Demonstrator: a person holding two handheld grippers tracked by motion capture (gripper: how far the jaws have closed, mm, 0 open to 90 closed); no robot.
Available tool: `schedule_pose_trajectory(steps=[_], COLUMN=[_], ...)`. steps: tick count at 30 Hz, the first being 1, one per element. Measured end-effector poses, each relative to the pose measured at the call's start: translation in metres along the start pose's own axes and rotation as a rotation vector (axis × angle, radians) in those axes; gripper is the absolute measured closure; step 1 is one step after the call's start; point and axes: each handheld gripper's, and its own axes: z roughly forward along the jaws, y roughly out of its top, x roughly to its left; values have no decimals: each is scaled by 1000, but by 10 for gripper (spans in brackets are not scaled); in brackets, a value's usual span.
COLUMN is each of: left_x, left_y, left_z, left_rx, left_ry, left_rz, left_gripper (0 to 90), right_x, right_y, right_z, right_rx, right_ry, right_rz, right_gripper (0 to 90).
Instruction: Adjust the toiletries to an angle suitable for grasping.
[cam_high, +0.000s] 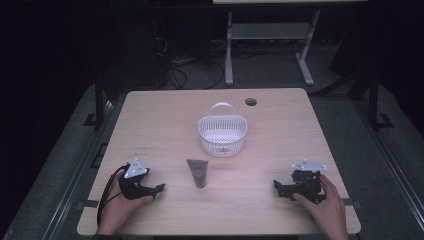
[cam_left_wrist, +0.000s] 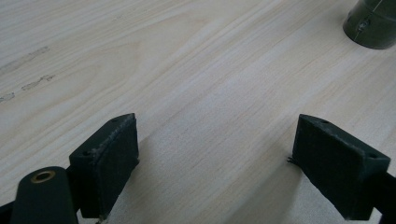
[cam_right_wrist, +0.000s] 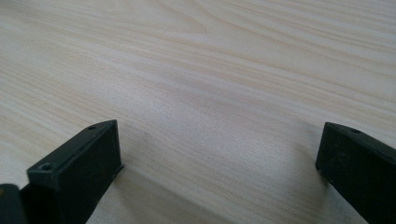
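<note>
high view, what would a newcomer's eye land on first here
The white perforated plastic basket with a hoop handle stands out at the middle of the pale wooden table. Just in front of it lies a dark grey squeeze tube, apart from the basket. At the near edge, the left tongs and right tongs rest low on the table on either side of the tube, both open and holding nothing.
</note>
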Motion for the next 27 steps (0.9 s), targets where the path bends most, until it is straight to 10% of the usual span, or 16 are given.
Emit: schedule_pose_trajectory(steps=[6,15,24,27], left_x=[-1,3,-2,-5], left_y=[-1,1,15,22], left_z=[-1,-12,-30,-35], left_rx=[-10,-9,-19,6], left_ry=[9,-32,-72,-77], left_rz=[-14,-43,-85,-95], left_gripper=[166,428,899,900], right_x=[0,0,0,0], right_y=[0,-1,-1,-1], right_z=[0,-1,-1,-1], right_rx=[-2,-3,-2,-2], right_ry=[-3,-5,-5,-5], right_rz=[2,4,4,4], right_gripper=[0,0,0,0])
